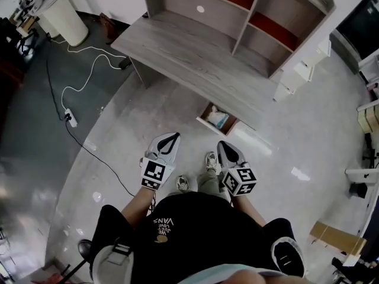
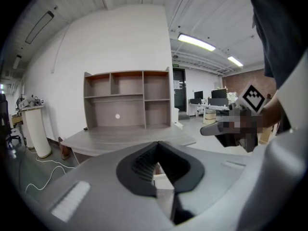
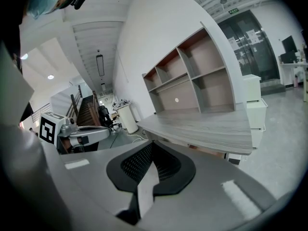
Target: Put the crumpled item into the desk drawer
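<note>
A grey wooden desk (image 1: 195,58) with a shelf unit on top stands ahead of me. Below its front edge a small drawer (image 1: 204,116) is pulled open, and a pale crumpled item (image 1: 218,119) lies inside it. My left gripper (image 1: 169,139) and right gripper (image 1: 227,149) hover side by side above the floor, short of the drawer. Both are shut with nothing between their jaws. The left gripper view shows its closed jaws meeting in front of the desk (image 2: 125,136), with the right gripper (image 2: 226,127) off to the side. The desk (image 3: 202,126) also appears in the right gripper view.
A white cable and power strip (image 1: 70,118) lie on the floor at left, near a white cylindrical bin (image 1: 62,13). White drawer units (image 1: 302,70) stand right of the desk. A flat cardboard piece (image 1: 334,236) lies at lower right. The person's shoes (image 1: 183,184) are between the grippers.
</note>
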`<state>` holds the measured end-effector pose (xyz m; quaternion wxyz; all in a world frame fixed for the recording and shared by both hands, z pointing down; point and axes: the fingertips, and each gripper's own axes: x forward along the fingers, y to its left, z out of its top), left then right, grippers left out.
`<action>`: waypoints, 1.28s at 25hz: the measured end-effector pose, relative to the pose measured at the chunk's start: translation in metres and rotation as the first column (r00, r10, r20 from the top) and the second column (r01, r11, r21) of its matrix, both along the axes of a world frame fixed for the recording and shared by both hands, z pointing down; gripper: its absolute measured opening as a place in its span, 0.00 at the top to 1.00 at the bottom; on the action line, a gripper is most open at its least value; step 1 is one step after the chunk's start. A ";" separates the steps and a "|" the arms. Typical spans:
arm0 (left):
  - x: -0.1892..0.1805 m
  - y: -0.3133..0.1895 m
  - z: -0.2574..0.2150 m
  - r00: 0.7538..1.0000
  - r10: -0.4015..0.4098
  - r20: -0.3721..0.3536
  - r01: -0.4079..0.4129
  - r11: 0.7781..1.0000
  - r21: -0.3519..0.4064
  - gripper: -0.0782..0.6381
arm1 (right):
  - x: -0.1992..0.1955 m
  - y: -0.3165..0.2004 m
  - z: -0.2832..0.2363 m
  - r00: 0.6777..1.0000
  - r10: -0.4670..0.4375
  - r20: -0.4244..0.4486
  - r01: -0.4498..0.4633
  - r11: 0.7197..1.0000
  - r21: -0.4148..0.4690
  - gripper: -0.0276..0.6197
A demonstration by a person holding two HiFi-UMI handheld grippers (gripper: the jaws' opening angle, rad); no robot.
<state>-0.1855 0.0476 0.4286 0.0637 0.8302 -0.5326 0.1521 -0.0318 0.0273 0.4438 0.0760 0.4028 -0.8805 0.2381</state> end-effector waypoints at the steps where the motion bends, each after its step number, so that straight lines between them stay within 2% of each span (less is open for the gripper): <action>1: -0.003 0.004 -0.005 1.000 -0.010 -0.003 0.010 1.000 0.007 0.82 | -0.003 0.001 -0.003 1.000 -0.004 0.001 0.004 1.000 0.005 0.95; 19: -0.056 0.064 -0.028 0.990 -0.141 -0.030 0.142 0.989 0.038 0.82 | -0.040 0.013 -0.042 0.997 -0.073 0.009 0.072 0.993 0.090 0.95; 32: -0.060 0.078 -0.029 0.987 -0.155 -0.036 0.157 0.986 0.047 0.82 | -0.038 0.024 -0.046 0.998 -0.057 -0.009 0.057 0.992 0.109 0.95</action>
